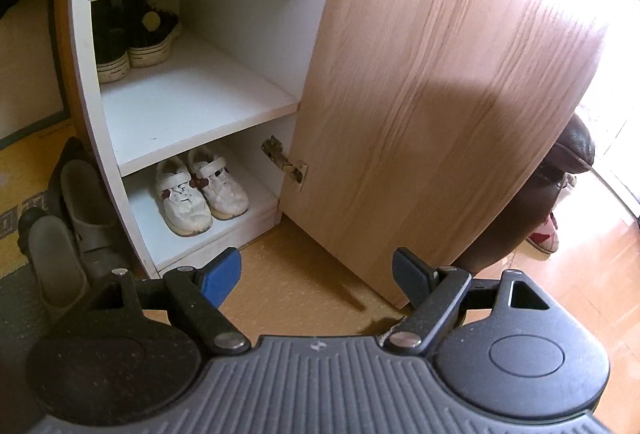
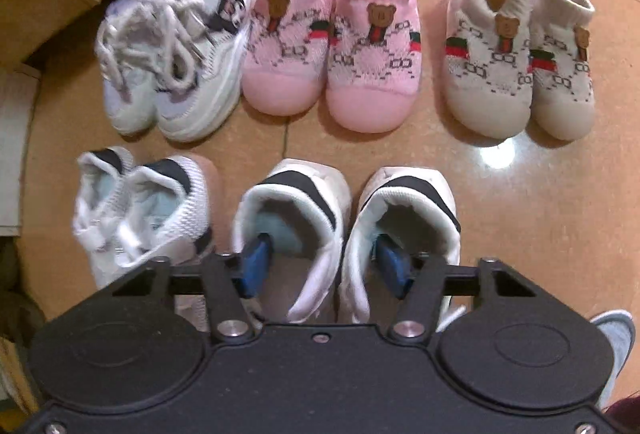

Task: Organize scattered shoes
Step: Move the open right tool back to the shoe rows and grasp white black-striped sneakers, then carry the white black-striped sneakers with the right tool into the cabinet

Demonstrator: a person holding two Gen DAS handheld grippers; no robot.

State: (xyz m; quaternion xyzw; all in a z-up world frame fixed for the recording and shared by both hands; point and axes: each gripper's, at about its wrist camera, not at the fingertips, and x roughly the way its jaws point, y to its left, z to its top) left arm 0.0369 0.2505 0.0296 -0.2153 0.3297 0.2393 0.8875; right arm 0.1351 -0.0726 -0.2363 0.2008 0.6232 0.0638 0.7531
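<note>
Currently the white pair [image 2: 344, 234] on the floor [image 2: 520, 193] is being straddled by the right gripper [image 2: 324, 266]: one finger inside each shoe, jaws partly closed, inner walls being squeezed together; firm grip cannot be confirmed. Left gripper [image 1: 320, 274] is being held wide open, empty, facing the cabinet [image 1: 200, 93]. Risk: one shoe being dropped if the soft collars are slipping.

the pink sock shoes [image 2: 332, 45] and the cream sock shoes [image 2: 520, 53] both carry a brown bear patch, red-and-green stripes and a dark interlocking print, while the nearest white shoes [image 2: 344, 234] have black heel bands. in the white cabinet [image 1: 192, 105] with its wood-grain door [image 1: 432, 93] sit white sneakers [image 1: 200, 189] with dark red trim and black sneakers [image 1: 132, 33] with cream soles.
</note>
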